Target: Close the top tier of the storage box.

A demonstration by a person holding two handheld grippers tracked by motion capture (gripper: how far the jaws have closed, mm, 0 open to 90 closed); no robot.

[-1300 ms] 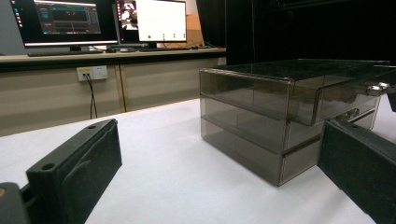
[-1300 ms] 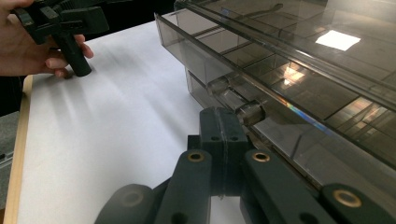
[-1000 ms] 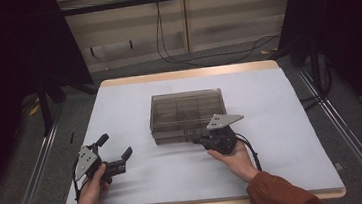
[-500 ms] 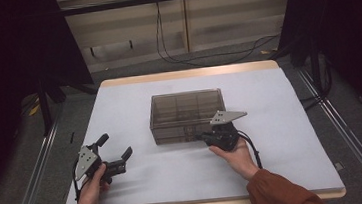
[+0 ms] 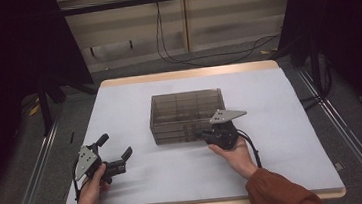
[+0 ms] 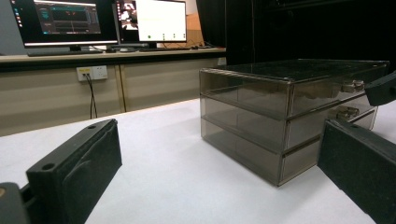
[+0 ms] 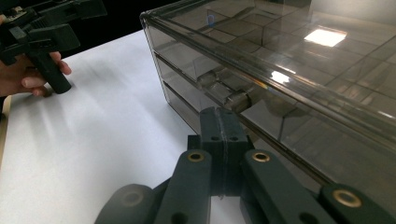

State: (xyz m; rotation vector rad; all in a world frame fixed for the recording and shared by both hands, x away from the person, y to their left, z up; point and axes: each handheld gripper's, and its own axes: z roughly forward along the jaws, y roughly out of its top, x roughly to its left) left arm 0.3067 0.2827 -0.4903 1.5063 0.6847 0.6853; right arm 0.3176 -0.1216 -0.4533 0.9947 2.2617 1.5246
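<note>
- We count one smoky see-through drawer cabinet point(image 5: 186, 115) on the white table cover point(image 5: 283, 137). It stands a little beyond the middle of the table, with its front toward the person.
- In the left gripper view we count three drawers stacked one above another in the cabinet point(image 6: 289, 112).
- On that front we make out two small drawer knobs: the upper knob point(image 6: 352, 86) and the one below it point(image 6: 344, 112). A third is not visible to us.
- We count two hand-held grippers, one in each hand.
- The right gripper point(image 5: 211, 135) sits at the cabinet's front, on the right half of that face. In its own view point(image 7: 223, 122) the two jaws are pressed flat together with nothing between them, their tip just before a knob point(image 7: 236, 99) on the front. We cannot tell whether tip and knob touch.
- The left gripper point(image 5: 115, 151) is held low over the near left part of the table, well apart from the cabinet. Its two jaws stand wide apart and hold nothing.
- Beyond the table, two monitors point(image 6: 100, 21) stand on a bench.
</note>
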